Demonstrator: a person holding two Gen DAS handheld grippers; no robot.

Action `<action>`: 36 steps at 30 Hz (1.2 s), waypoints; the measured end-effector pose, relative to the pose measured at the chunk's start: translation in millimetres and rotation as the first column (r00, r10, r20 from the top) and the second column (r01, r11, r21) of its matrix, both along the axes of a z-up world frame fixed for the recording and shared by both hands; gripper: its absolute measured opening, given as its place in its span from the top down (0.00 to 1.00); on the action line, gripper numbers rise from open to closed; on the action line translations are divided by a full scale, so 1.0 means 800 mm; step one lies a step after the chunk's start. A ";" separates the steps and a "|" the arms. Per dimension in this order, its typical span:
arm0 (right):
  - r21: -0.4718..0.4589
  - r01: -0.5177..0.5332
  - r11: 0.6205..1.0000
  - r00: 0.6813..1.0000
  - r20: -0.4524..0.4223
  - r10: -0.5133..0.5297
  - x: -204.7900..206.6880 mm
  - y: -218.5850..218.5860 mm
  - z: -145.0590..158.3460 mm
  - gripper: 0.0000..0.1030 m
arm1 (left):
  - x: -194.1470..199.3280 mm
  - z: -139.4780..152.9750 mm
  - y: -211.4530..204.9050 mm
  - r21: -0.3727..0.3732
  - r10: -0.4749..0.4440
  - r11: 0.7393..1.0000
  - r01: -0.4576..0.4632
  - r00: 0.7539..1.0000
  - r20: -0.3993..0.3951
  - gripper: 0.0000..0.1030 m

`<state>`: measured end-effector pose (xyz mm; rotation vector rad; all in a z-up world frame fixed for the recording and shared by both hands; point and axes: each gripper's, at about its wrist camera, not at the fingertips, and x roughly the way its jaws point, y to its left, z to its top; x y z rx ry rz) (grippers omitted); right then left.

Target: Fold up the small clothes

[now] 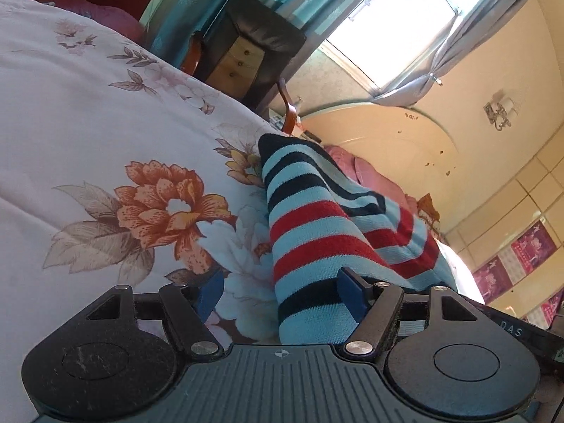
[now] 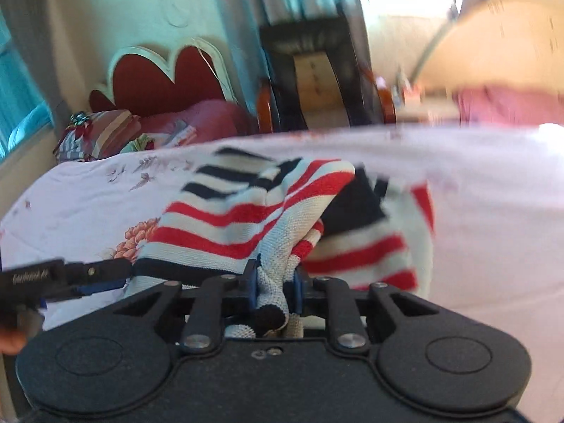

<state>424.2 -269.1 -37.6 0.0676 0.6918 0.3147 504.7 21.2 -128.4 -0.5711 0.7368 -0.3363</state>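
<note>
Floral bedsheet (image 1: 105, 112) bears one striped sweater (image 1: 310, 232); right tool (image 2: 275, 287) clamps it, left tool (image 1: 282, 292) gapes.

My left gripper (image 1: 282, 292) has a ribbed grey-black body with a small crosshair mark, two round black discs, black link arms on silver pins and blue pads (image 1: 350, 292). My right gripper (image 2: 275, 282) is matte black with the same discs, pins and blue pads.
</note>
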 end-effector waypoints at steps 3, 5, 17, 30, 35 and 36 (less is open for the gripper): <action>-0.058 0.001 0.998 0.995 0.099 0.004 -0.016 -0.012 0.015 0.83 | 0.013 0.002 -0.028 0.020 -0.051 0.999 0.050 0.999 0.017 0.32; -0.050 0.024 0.998 0.992 0.122 -0.018 -0.021 -0.029 0.017 0.83 | 0.020 0.005 -0.054 0.082 -0.087 0.993 0.085 0.996 0.013 0.32; 0.039 0.152 0.988 0.988 -0.029 -0.151 -0.001 -0.085 -0.060 0.80 | 0.031 0.008 -0.113 0.237 -0.162 0.958 0.162 0.987 -0.019 0.28; 0.237 0.254 0.938 0.962 -0.164 -0.219 0.099 -0.140 -0.039 0.55 | 0.106 0.024 -0.102 0.308 -0.210 0.931 0.196 0.978 0.012 0.28; 0.158 0.229 0.961 0.973 -0.028 -0.228 0.101 -0.129 -0.045 0.91 | 0.114 0.008 -0.113 0.301 -0.231 0.929 0.216 0.973 0.015 0.28; 0.093 0.204 0.975 0.977 0.040 -0.208 0.091 -0.119 -0.043 0.91 | 0.115 0.006 -0.117 0.313 -0.235 0.924 0.219 0.972 0.016 0.28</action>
